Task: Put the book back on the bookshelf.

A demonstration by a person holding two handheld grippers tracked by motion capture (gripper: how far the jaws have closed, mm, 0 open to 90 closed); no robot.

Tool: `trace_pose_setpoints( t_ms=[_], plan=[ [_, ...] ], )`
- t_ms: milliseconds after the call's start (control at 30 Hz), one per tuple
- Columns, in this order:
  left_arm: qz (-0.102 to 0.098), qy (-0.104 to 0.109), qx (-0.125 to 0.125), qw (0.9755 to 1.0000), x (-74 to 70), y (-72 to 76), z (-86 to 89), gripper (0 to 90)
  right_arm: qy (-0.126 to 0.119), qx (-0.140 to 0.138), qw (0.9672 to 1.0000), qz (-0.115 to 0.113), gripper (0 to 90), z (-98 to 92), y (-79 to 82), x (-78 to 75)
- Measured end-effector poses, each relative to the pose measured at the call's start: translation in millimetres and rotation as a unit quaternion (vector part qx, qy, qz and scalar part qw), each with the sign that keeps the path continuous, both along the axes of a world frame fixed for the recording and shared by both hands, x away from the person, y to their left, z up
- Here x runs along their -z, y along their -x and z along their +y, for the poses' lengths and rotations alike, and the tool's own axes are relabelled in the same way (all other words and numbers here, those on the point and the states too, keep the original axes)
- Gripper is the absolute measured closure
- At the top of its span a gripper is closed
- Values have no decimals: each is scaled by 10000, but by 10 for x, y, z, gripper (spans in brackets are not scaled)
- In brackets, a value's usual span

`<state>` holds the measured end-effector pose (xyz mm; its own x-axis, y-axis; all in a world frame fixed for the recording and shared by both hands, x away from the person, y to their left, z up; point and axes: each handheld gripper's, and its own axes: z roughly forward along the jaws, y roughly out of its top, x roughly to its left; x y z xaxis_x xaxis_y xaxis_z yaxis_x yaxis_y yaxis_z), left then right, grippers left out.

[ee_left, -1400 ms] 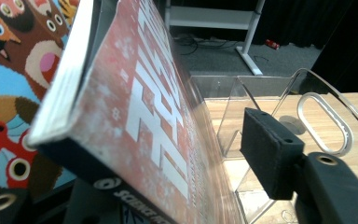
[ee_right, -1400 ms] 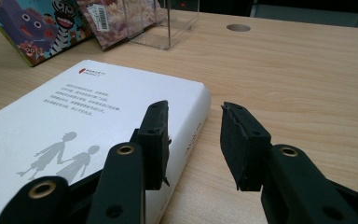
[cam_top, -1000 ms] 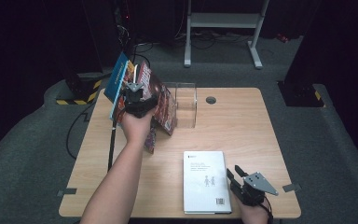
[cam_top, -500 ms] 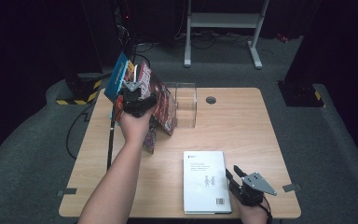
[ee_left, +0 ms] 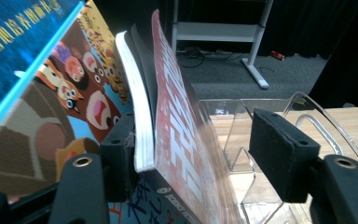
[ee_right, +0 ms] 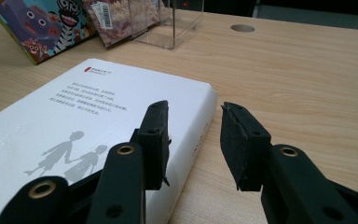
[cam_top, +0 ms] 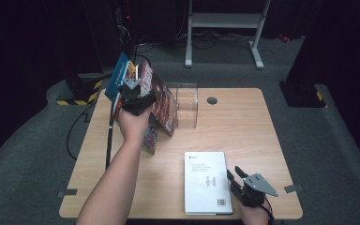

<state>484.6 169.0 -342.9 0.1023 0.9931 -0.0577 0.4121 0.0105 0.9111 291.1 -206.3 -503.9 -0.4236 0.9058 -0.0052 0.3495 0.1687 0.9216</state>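
Observation:
Several books lean together at the table's far left: a blue book (cam_top: 118,76), a cartoon-covered book (ee_left: 74,98) and a red magazine (cam_top: 159,101) resting against a clear acrylic stand (cam_top: 187,105). My left gripper (cam_top: 136,89) is raised among them. In the left gripper view it (ee_left: 198,151) is open, with the red magazine (ee_left: 177,140) and its white page edges against the left pad (ee_left: 119,156). A white book (cam_top: 206,183) lies flat near the front edge. My right gripper (cam_top: 234,172) is open at its right side, with one jaw over the white cover (ee_right: 74,121) and the other over bare wood.
The wooden table (cam_top: 253,126) has a round cable hole (cam_top: 212,100) behind the stand. A black cable (cam_top: 108,140) trails down the table's left side. A white metal frame (cam_top: 225,21) stands on the grey floor beyond the table.

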Motion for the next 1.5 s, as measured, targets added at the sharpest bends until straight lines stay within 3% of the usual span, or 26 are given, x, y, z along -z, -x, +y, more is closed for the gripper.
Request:
trace_pose_setpoints(
  t_ms=[433, 767, 1167, 1433, 1500],
  plan=[
    [-166, -34, -78, 9998, -100, 35, 36, 363, 29, -15, 10000, 28, 623, 10, -2, 9],
    [-412, -35, -55, 9991, -155, 81, 56, 380, 22, -25, 10000, 27, 623, 21, -3, 17],
    [-609, -46, 268, 9978, -210, 167, -34, 367, 31, -28, 10000, 41, 623, 24, -5, 19],
    [-684, -70, 625, 9957, -125, 298, -94, 359, 41, -36, 10000, 25, 623, 25, -6, 19],
    [-655, 22, 759, 9950, -82, 332, -88, 355, 57, -44, 10000, 27, 623, 29, -6, 20]
  ],
)
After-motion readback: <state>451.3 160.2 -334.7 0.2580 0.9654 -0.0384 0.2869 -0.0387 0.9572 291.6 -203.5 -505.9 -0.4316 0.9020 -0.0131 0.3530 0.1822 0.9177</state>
